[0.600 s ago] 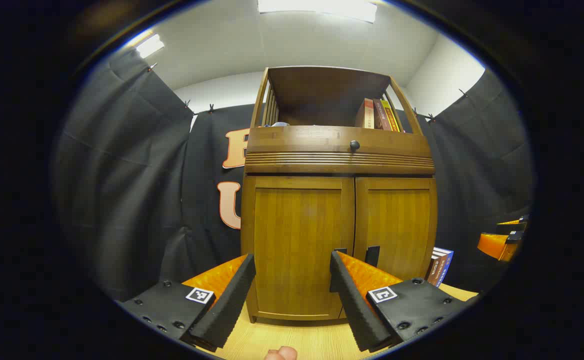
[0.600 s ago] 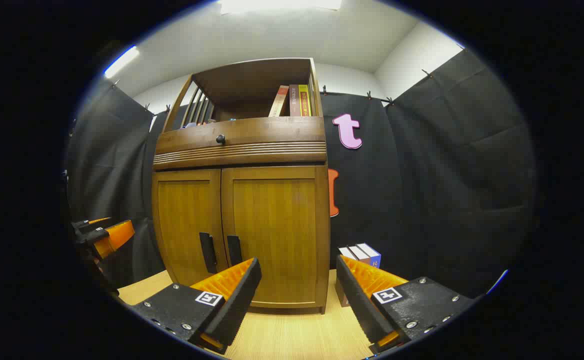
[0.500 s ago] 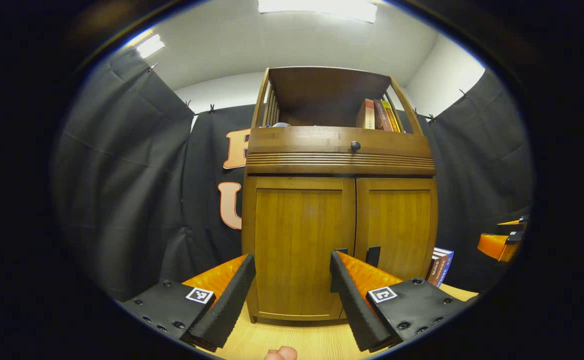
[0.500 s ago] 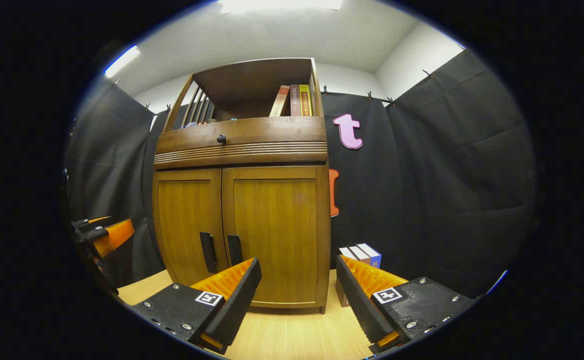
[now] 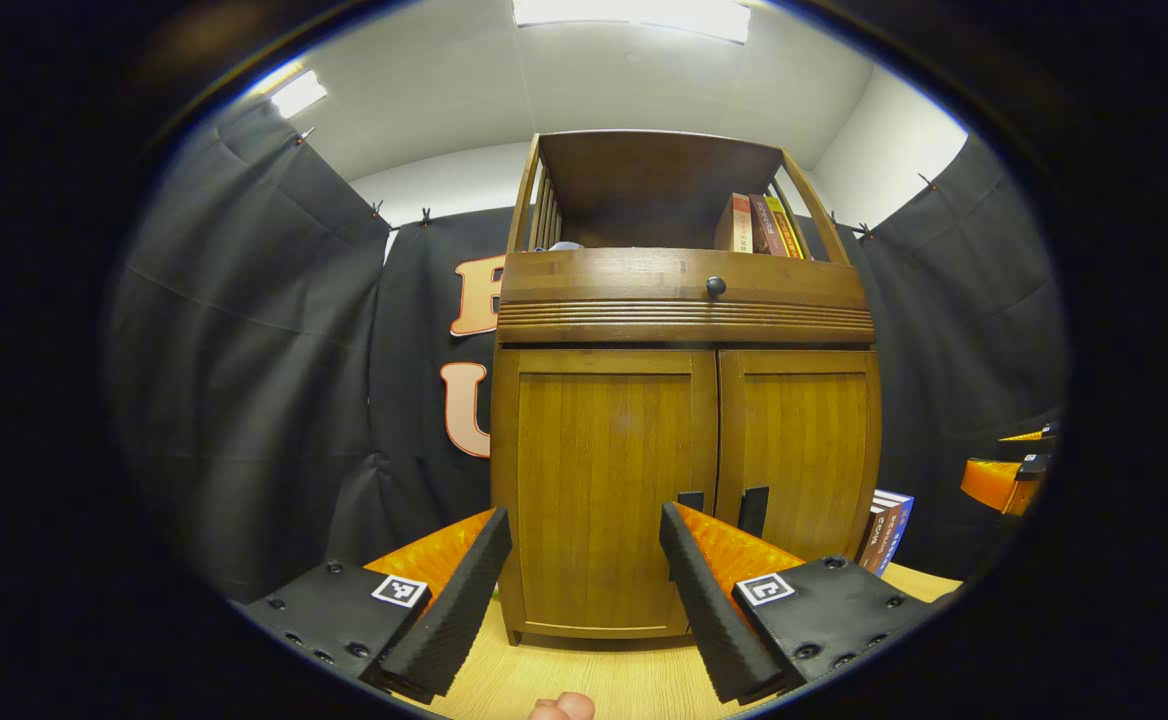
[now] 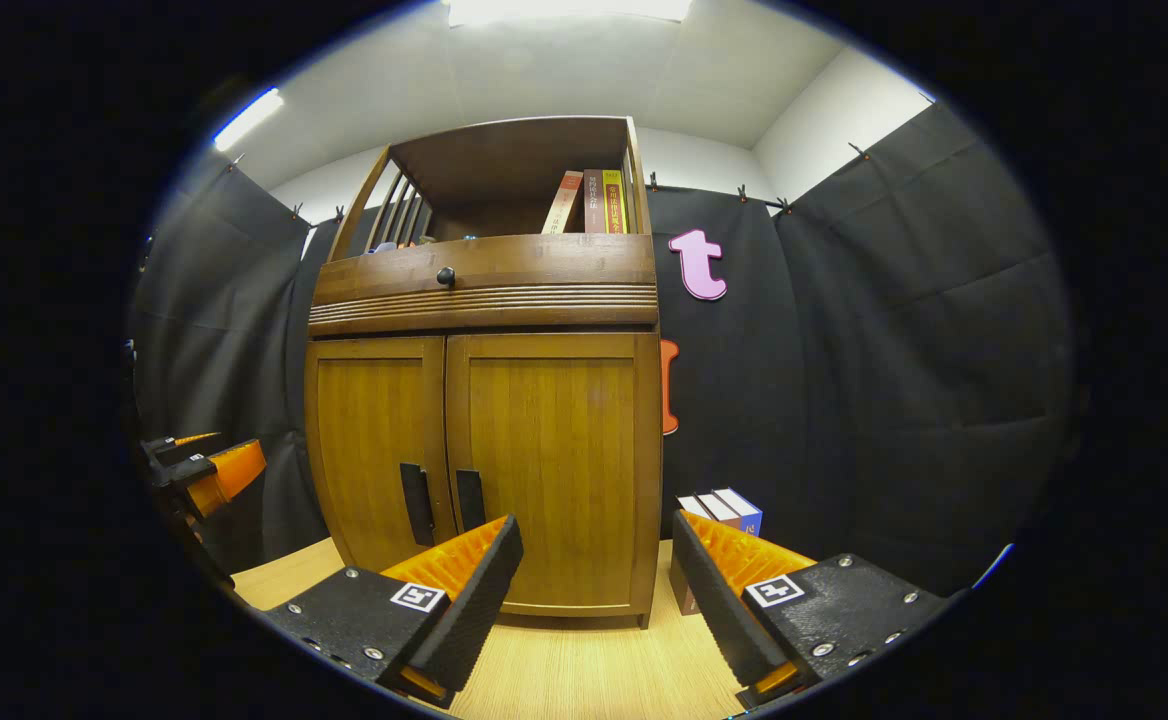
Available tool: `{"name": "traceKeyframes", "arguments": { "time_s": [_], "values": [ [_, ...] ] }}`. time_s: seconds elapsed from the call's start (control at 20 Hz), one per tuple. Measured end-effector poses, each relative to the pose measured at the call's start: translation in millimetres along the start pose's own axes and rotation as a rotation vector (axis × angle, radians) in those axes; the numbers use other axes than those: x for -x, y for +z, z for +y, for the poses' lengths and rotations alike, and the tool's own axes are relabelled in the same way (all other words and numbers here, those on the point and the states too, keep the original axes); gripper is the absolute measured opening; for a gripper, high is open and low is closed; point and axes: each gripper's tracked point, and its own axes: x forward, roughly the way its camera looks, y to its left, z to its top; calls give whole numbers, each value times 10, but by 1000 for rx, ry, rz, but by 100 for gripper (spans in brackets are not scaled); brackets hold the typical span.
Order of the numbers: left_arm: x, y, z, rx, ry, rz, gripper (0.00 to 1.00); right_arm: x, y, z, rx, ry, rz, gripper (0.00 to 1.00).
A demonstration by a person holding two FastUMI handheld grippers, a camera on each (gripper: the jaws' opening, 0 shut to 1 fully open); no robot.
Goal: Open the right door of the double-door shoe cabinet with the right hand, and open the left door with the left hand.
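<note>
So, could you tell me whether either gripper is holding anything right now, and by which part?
Nothing is held: the left gripper and right gripper are open, short of the closed cabinet doors.

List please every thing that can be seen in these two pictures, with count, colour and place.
shoe cabinet: one, brown wood, on the table against the cloth wall
doors: two, brown, both closed
door handles: two, dark, at the middle seam
drawer knob: one, dark, above the doors
shelf books: several, red and yellow, top shelf
table books: a few, right of the cabinet
table: one, light wood
left hand-held gripper: open, before the left door
right hand-held gripper: open, before the right door
</note>
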Motion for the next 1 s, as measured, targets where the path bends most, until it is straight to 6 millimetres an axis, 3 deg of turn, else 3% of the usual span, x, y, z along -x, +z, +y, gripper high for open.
{"name": "traceKeyframes", "arguments": {
  "time_s": [0.3, 0.45, 0.65, 0.85, 1.0],
  "values": [
    [15, 10, -12, -11, 1, -4, 96, -31, -19, 43, -16, 17, 3, 93],
    [37, -4, 7, -17, 6, 0, 96, -151, -5, 147, -35, 51, 2, 93],
    [62, 65, 44, -25, 14, -9, 96, -597, -18, 481, -20, 129, -4, 93],
    [103, 53, 142, -36, 39, -2, 96, -1107, -123, 943, 25, 202, -4, 94],
    [159, 70, 221, -41, 62, -2, 96, -1344, -243, 1224, -20, 251, 22, 94]
  ]
}}
